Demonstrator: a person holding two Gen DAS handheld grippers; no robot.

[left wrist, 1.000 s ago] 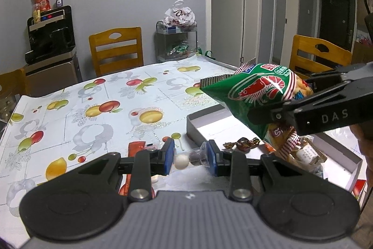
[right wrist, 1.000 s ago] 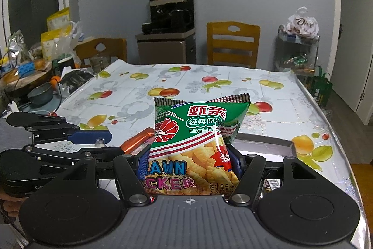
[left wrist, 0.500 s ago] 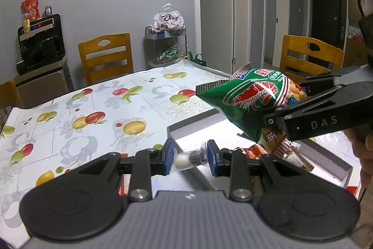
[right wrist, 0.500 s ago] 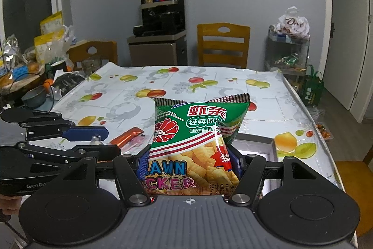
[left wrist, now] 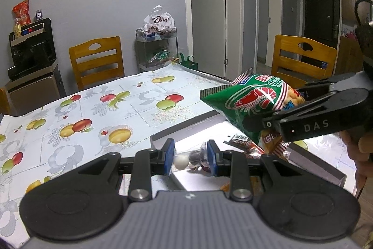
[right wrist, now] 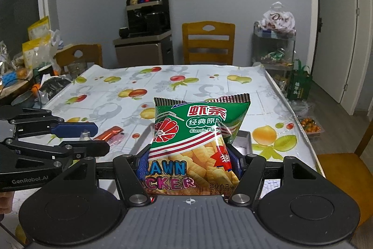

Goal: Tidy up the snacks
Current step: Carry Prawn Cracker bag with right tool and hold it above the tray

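Both your loads have drifted over the box: left gripper clamps a candy tube, right gripper the cracker bag; release next.

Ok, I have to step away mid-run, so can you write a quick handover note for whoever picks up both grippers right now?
Left gripper: shut on a small clear candy packet, held above the near edge of the grey box.
Right gripper: shut on the green prawn cracker bag, held in the air over the box.
Done: several wrapped snacks already lie in the box.
Left: set down both held items; an orange wrapped snack lies on the tablecloth outside the box.
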